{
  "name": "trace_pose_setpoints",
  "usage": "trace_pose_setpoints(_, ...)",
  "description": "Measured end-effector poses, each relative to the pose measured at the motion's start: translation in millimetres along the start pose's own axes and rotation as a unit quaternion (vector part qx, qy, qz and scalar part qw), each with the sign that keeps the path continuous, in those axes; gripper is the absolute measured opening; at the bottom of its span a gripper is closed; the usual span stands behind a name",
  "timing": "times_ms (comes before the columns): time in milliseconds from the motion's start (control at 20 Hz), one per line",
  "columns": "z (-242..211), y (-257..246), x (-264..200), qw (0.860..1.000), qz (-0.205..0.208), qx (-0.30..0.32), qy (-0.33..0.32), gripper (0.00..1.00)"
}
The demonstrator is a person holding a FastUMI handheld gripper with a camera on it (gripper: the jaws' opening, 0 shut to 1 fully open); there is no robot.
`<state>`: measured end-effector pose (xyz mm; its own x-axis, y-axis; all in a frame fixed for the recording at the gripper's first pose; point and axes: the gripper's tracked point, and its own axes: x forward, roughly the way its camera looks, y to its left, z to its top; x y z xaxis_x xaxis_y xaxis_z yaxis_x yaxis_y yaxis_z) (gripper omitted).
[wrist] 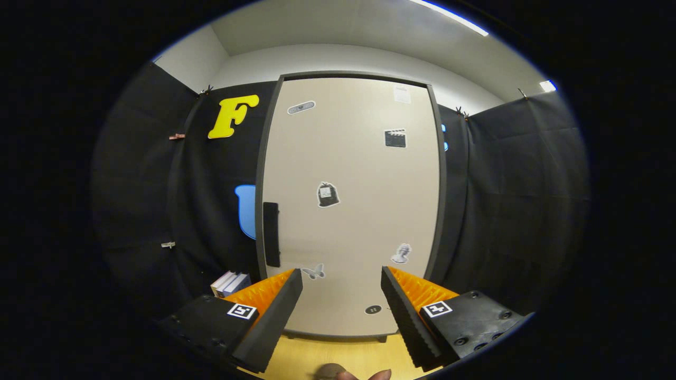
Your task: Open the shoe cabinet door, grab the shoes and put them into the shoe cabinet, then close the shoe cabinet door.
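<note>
A tall shoe cabinet (351,206) stands straight ahead with its pale door shut inside a dark frame. Several small stickers dot the door. A dark vertical handle (271,234) sits on the door's left edge, a little above and ahead of my left finger. My gripper (341,277) is open and holds nothing, its fingers spread wide in front of the door's lower part. A dark rounded shape (330,371), possibly a shoe tip, lies on the wooden floor below the fingers; I cannot tell what it is.
Black cloth walls close in on both sides of the cabinet. A small stack of books (231,283) lies low on the left, by the cabinet's foot. Wooden floor (338,351) runs from the cabinet's base toward me. A person's fingertips (377,374) show beside the dark shape.
</note>
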<state>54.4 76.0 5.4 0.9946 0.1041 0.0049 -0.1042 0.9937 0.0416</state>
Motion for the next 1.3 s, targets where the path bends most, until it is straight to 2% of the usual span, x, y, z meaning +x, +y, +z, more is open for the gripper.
trace_pose_setpoints(350,5,71,53,0.999,0.034,0.013,-0.005,0.98)
trace_pose_setpoints(650,-9,104,115,1.000,0.029,0.009,0.006,0.98)
trace_pose_setpoints(900,-19,114,142,1.000,0.016,0.006,0.008,0.95)
trace_pose_setpoints(1150,-26,114,157,1.000,0.000,0.016,0.011,0.76)
trace_pose_setpoints(1200,-27,113,162,1.000,-0.001,0.024,0.013,0.71)
trace_pose_setpoints(1250,-29,112,165,0.999,-0.004,0.034,0.017,0.61)
trace_pose_setpoints(1300,-27,103,161,0.999,-0.026,0.037,0.020,0.58)
